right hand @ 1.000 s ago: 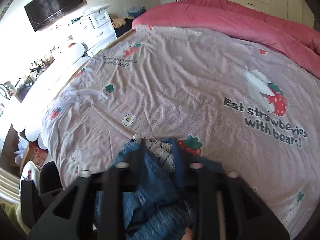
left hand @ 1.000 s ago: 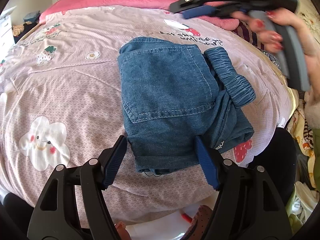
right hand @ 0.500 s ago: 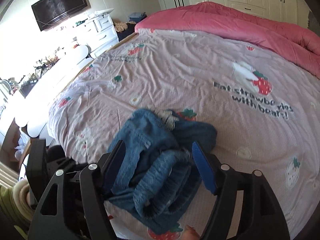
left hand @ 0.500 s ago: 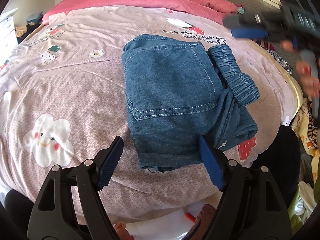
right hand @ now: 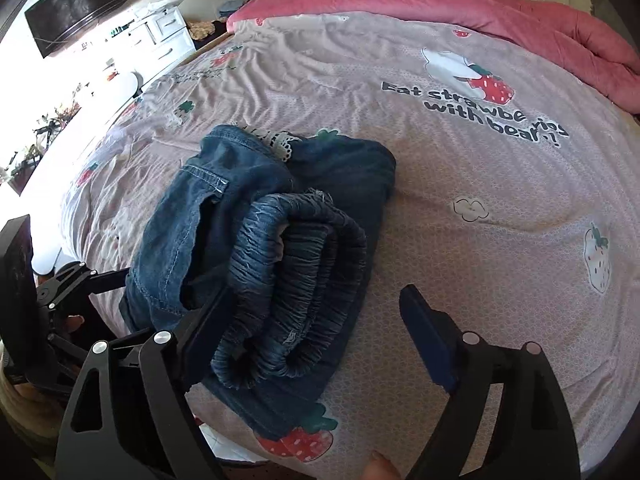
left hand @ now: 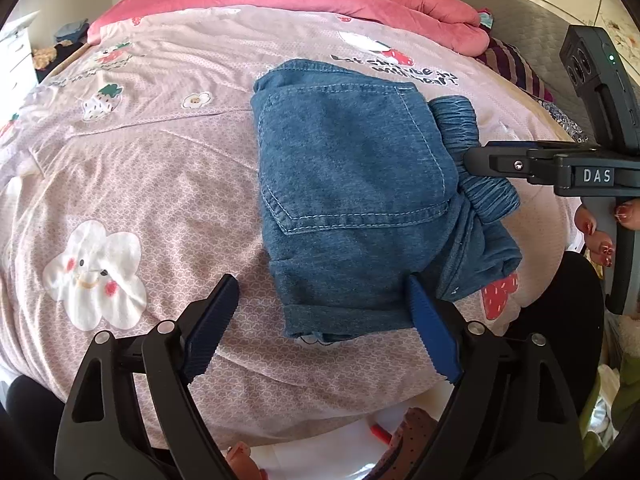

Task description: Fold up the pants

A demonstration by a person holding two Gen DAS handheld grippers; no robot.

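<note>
Denim pants (left hand: 352,184) released; right gripper (right hand: 316,340) lowered beside waistband, both grippers' jaws widening.

Your left gripper (left hand: 322,322) and right gripper (right hand: 316,338) have black frames, silver screws and ribbed blue pads, one labelled "DAS"; your fingernails (left hand: 608,250) wear glittery red polish.

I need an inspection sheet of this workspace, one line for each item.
Surface: bed, pink printed cover, wrinkled.
Job's things: denim pants folded, back pocket up; elastic waistband bunched at one side.
Clutter: rolled pink quilt at far edge.
Claws: left claw opening, nothing gripped; right claw opening, waistband between its jaws, not pressed.
Cables: nothing seen.
Surroundings: wall television, white drawers.
</note>
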